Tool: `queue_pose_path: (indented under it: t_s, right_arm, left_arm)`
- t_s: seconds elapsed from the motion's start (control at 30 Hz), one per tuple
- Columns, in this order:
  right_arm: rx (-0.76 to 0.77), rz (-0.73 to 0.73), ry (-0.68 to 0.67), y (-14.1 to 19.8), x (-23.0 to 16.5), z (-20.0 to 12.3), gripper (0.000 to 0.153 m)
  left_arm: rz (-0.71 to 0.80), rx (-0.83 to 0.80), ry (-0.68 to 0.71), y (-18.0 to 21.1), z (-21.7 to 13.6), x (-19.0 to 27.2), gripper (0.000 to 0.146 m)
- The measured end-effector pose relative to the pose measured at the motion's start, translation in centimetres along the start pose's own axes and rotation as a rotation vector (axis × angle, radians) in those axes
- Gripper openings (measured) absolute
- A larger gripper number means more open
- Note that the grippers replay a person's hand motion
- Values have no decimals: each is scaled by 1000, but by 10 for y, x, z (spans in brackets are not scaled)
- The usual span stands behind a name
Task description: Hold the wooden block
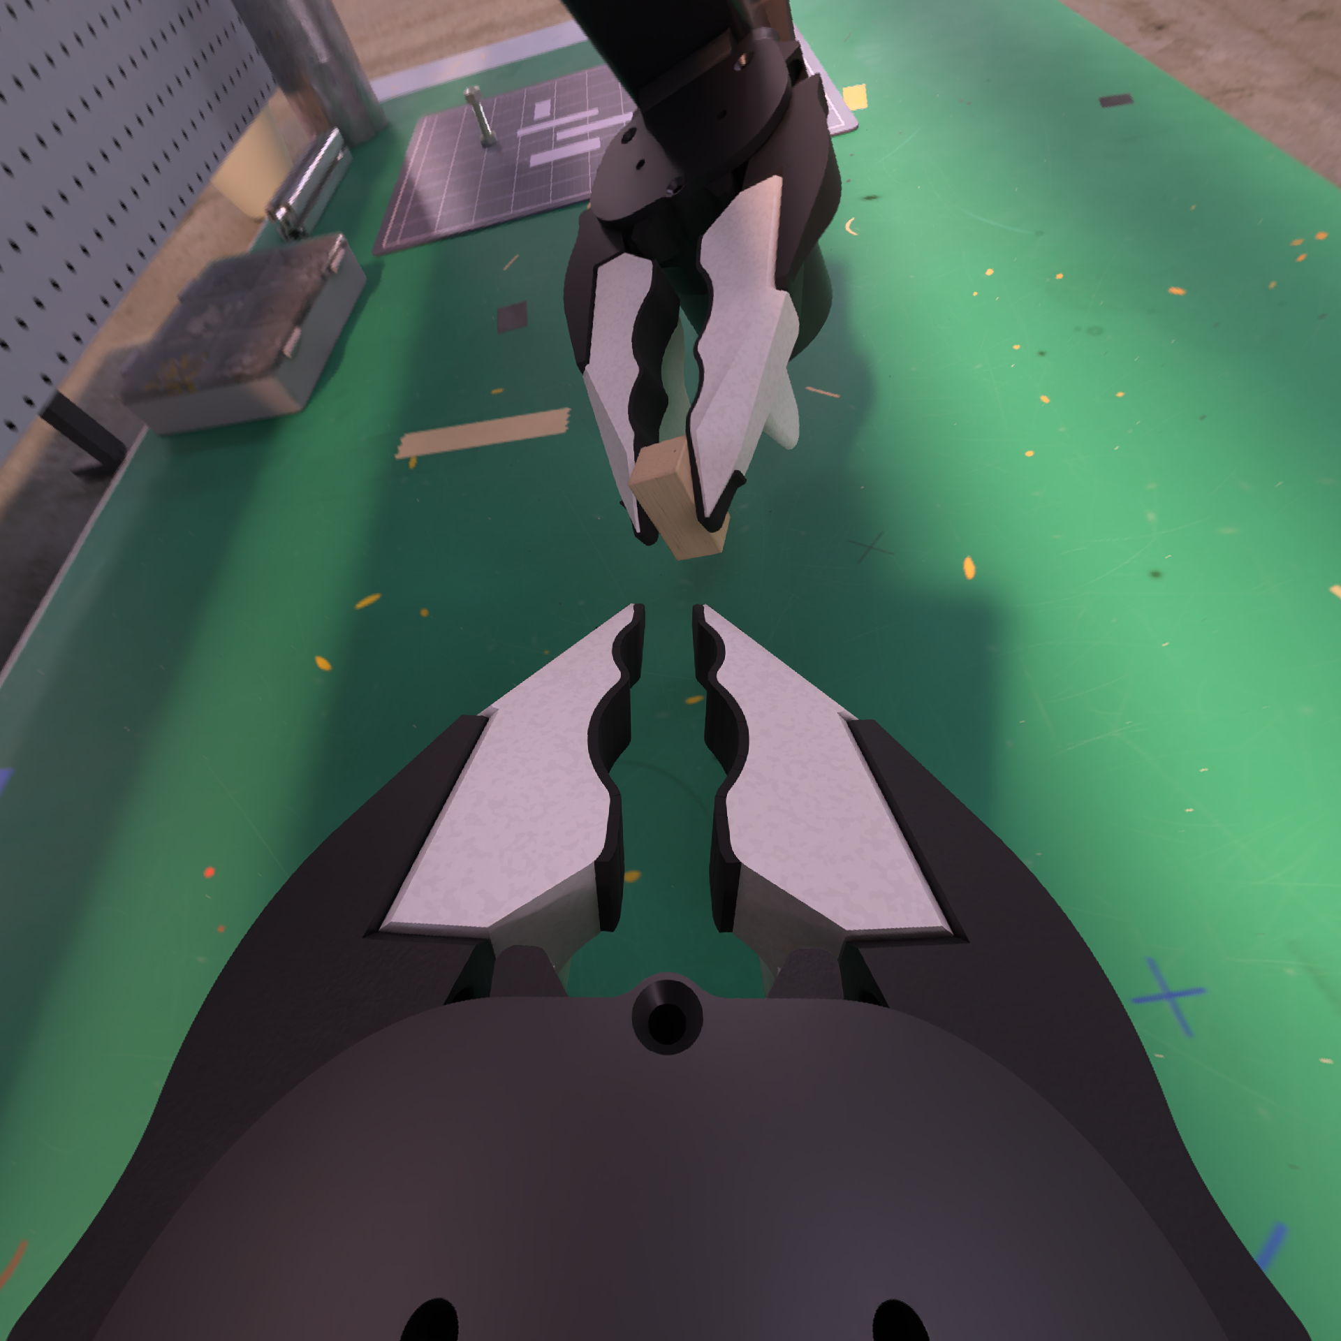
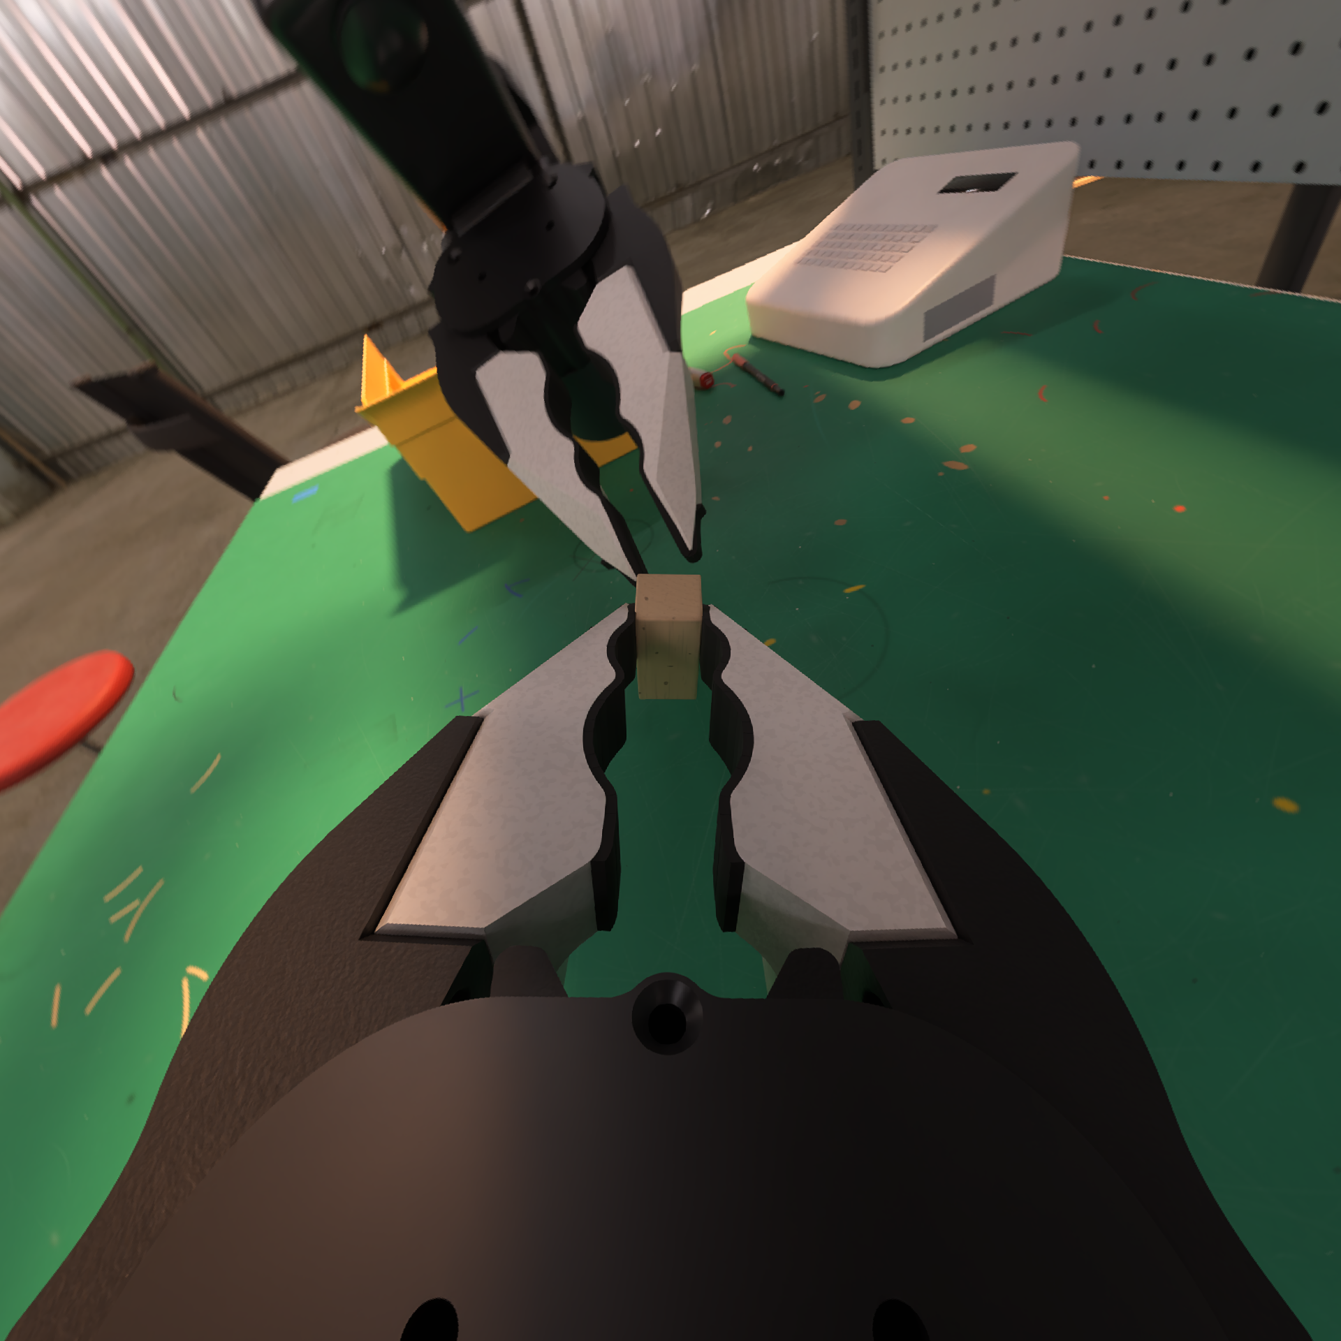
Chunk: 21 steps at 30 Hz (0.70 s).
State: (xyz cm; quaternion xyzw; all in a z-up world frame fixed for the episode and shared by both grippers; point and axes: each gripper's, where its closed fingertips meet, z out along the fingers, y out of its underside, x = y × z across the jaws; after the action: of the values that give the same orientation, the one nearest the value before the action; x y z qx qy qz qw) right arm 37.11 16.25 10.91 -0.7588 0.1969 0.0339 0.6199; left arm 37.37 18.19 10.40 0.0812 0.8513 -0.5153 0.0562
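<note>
Right tool (image 2: 667,613) has the wooden block (image 2: 667,646) pinched between its fingertips, clamped on both side faces, and the block is up off the green counter (image 2: 1088,653). From the left wrist view you see that same block (image 1: 678,501) gripped in the right tool (image 1: 682,508), which comes down at a steep angle, with the block's lower end poking out below the tips. The left tool (image 1: 667,609) sits just short of it, jaws set narrow with a slim gap and nothing between them, tips pointing straight at the block. Out on the counter: a yellow bin (image 2: 450,450), a white slanted device (image 2: 921,261), a red disc (image 2: 58,711), a grey metal case (image 1: 254,334) and a dark gridded mat (image 1: 501,160).
</note>
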Motion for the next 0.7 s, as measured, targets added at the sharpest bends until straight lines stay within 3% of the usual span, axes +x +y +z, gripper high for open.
queue_pose_path:
  t_s: [0.1, 0.27, 0.33, 0.4, 0.53, 0.7]
  right_arm:
    - [-59, -102, -6, 0, -3, 3, 16]
    - [-80, -173, -2, -3, -3, 12, 16]
    - [-67, -176, 9, -5, 0, 15, 16]
    - [-57, -181, 25, -6, 3, 16, 16]
    - [-54, -201, 43, -6, 4, 15, 16]
    - [-65, -221, 39, -4, 4, 12, 16]
  left_arm:
    - [-182, 42, 53, -10, -11, -3, 16]
    - [-914, 273, 71, -29, -31, -45, 22]
    - [-1121, 361, 27, -29, -30, -50, 22]
    - [-1187, 380, -50, -27, -25, -46, 25]
    - [-1171, 287, -205, -24, -14, -38, 34]
    - [-1130, 148, -243, -27, -6, -31, 35]
